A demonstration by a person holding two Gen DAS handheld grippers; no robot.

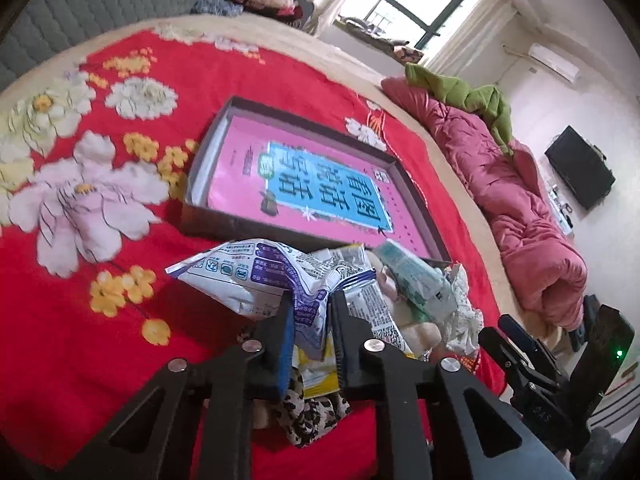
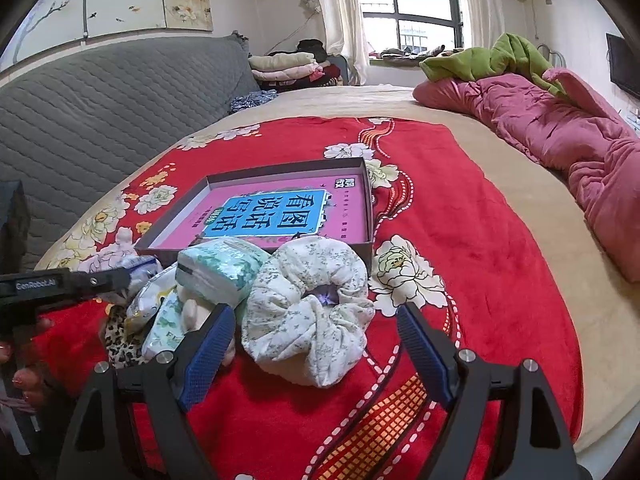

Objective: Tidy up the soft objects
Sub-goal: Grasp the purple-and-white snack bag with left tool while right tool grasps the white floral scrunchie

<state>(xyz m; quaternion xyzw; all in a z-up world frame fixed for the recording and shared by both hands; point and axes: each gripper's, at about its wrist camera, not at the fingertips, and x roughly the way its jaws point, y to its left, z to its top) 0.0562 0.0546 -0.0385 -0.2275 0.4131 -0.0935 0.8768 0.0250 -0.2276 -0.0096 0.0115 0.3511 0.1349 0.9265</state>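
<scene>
The left gripper [image 1: 310, 312] pinches only a crinkled edge of the white-and-purple snack packet [image 1: 256, 276] atop the pile before the shallow box [image 1: 224, 216], so it may slip free when lifted, while the right gripper [image 2: 316, 324] gapes empty.

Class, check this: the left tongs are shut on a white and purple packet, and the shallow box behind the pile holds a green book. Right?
Not quite. The book in the shallow box is pink with a blue panel, as the right wrist view shows. The left tongs are indeed shut on the white and purple packet.

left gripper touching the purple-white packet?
Touching. Left wrist view: left gripper has both pads pinching the purple-white packet, its plastic crumpled between them.
</scene>
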